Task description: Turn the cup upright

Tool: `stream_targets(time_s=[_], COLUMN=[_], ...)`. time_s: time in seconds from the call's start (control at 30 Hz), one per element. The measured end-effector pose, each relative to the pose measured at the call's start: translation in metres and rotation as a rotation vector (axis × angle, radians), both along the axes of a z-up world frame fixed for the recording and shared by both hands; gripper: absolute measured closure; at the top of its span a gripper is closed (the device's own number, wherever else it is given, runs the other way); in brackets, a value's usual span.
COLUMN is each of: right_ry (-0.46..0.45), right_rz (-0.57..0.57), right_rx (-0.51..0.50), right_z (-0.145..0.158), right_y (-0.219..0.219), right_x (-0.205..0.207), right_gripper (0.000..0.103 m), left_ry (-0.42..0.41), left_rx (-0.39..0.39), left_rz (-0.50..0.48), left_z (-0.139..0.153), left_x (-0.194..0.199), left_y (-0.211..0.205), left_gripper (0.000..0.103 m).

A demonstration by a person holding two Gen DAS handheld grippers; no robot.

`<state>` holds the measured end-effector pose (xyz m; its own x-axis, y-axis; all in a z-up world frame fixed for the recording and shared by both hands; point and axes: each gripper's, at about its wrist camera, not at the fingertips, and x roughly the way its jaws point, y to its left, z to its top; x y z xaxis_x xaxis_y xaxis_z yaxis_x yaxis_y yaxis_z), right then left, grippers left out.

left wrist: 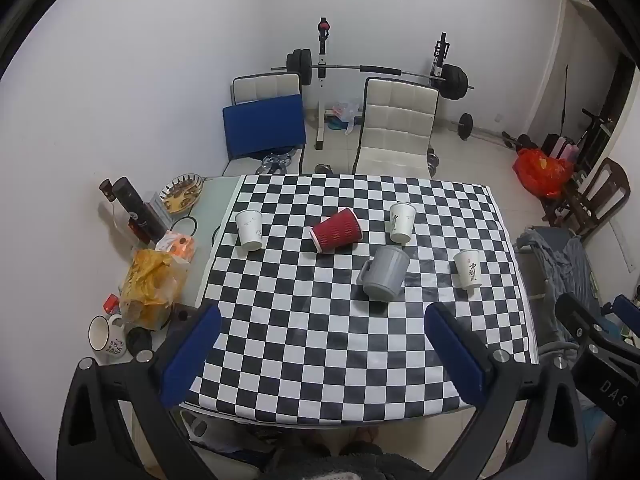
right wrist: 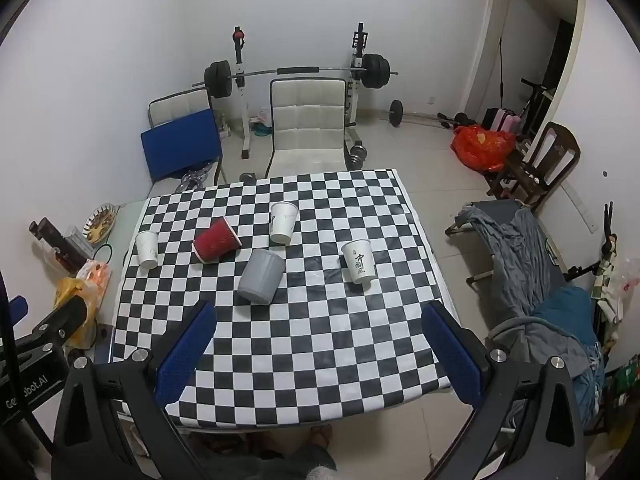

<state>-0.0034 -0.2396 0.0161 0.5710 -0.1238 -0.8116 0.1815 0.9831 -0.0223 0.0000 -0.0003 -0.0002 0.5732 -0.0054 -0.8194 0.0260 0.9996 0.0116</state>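
Observation:
A red ribbed paper cup (left wrist: 336,230) (right wrist: 216,239) lies on its side on the checkered tablecloth (left wrist: 320,344) (right wrist: 304,340). A grey mug (left wrist: 385,273) (right wrist: 261,276) stands tilted near the middle, wide end up. Three white paper cups stand upright, wide end up: left (left wrist: 249,229) (right wrist: 147,249), back (left wrist: 401,222) (right wrist: 282,222), right (left wrist: 467,268) (right wrist: 359,261). My left gripper (left wrist: 322,344) and right gripper (right wrist: 320,342) are both open and empty, hovering over the table's near edge, well short of the cups.
Clutter fills the table's left strip: a dark bottle (left wrist: 134,208), a snack dish (left wrist: 181,192), a yellow bag (left wrist: 150,286), a white mug (left wrist: 105,336). Two chairs (left wrist: 394,128) and a barbell rack (left wrist: 376,70) stand behind. A cot with grey cloth (right wrist: 520,248) stands at the right.

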Motion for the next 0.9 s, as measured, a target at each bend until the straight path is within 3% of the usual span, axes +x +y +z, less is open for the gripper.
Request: stream_targets(time_s=[0.9], right_ry=[-0.012], right_rz=[0.002], right_rx=[-0.008], right_z=[0.0068], right_y=[-0.0013], right_x=[-0.0066], right_gripper=[0.0], left_ry=[-0.012], left_rx=[-0.01], left_rz=[0.003], left_z=[-0.0077], left_x=[0.0062], left_y=[-0.003], left_gripper=[0.0])
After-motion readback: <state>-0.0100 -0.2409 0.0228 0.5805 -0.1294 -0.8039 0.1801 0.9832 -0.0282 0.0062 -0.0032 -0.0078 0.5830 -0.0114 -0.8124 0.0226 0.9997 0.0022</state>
